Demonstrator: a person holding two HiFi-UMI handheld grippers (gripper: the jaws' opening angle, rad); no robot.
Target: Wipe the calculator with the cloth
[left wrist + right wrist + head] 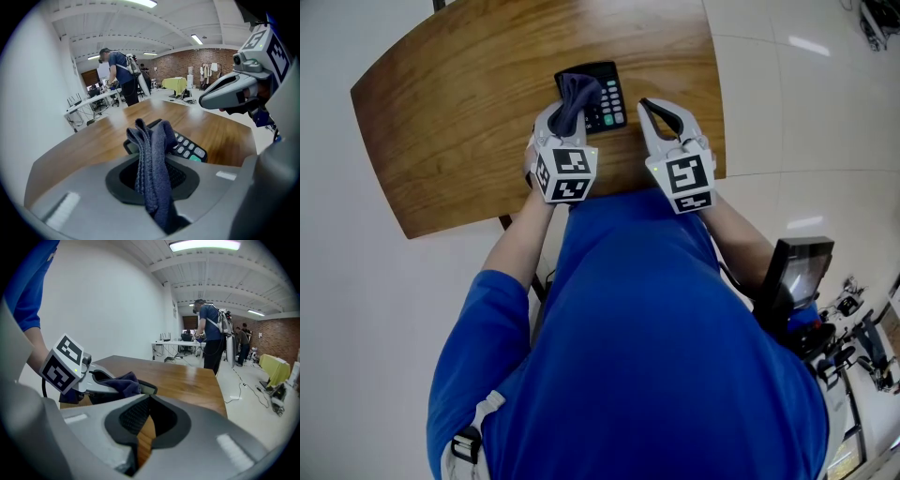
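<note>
Wooden table [441, 112] with calculator [610, 103] on it

cloth [576, 97]: dark slate blue, nubby weave, pinched in the left gripper [567, 111]
calculator [609, 101]: black case, pale grey keys, one green key; just ahead of the left gripper
counter [469, 112]: warm brown wood, fine grain streaks, soft sheen
left gripper: light grey shell, black ribbed pads
right gripper [654, 114]: the same light grey shell and black ribbed pads
cubes [565, 173]: white faces with black square markers, one on each gripper
shirt [656, 328]: bright blue, plain
floor [806, 94]: off-white tiles, thin grey seams, right of the right gripper
brick wall [206, 58]: red-brown, far ahead of the left gripper
</note>
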